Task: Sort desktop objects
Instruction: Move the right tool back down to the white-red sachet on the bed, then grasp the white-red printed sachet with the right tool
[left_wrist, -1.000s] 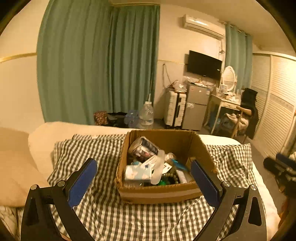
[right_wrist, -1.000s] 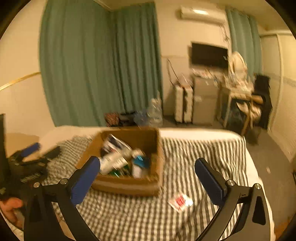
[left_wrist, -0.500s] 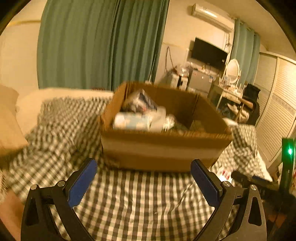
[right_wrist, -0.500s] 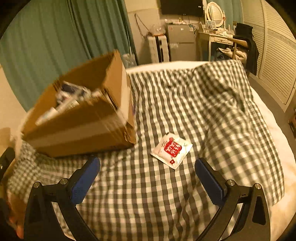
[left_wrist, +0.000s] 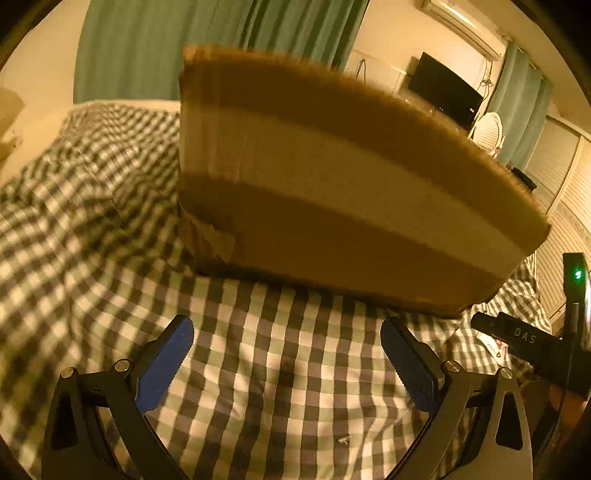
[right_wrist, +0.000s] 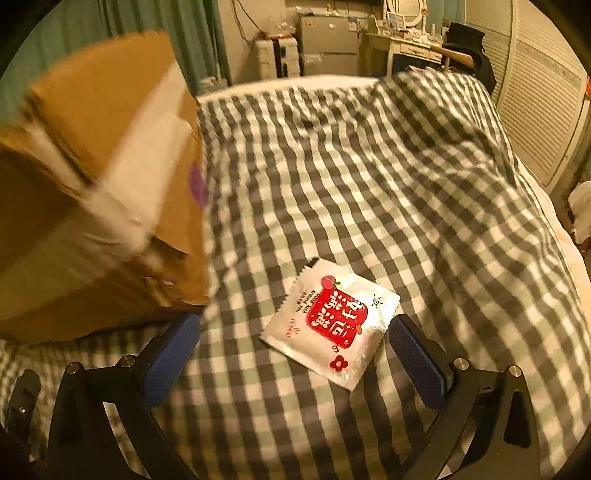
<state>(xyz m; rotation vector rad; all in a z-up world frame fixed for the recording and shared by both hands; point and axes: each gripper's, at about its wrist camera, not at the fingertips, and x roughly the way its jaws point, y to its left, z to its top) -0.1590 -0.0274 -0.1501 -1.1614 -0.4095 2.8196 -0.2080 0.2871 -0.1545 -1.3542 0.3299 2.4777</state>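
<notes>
A brown cardboard box (left_wrist: 332, 184) with a pale tape band stands on the checked bedcover (left_wrist: 258, 369), close in front of my left gripper (left_wrist: 288, 347), which is open and empty. The box's contents are hidden from this low angle. In the right wrist view the same box (right_wrist: 103, 192) fills the left side, blurred. A white sachet with a red label (right_wrist: 332, 317) lies flat on the cover, between the blue pads of my right gripper (right_wrist: 295, 347). That gripper is open, low over the cover, its right pad (right_wrist: 413, 354) beside the sachet's edge.
The checked cover (right_wrist: 369, 166) spreads over a bed with folds toward the right. My right tool's black body (left_wrist: 532, 343) with a green light shows at the left view's right edge. A TV (left_wrist: 443, 92), dressing table (right_wrist: 406, 44) and louvred wardrobe doors (right_wrist: 535, 92) stand beyond.
Both grippers have dropped low and moved in close. The box now looms over the left gripper, its contents out of sight. The sachet now sits between the right gripper's pads.
</notes>
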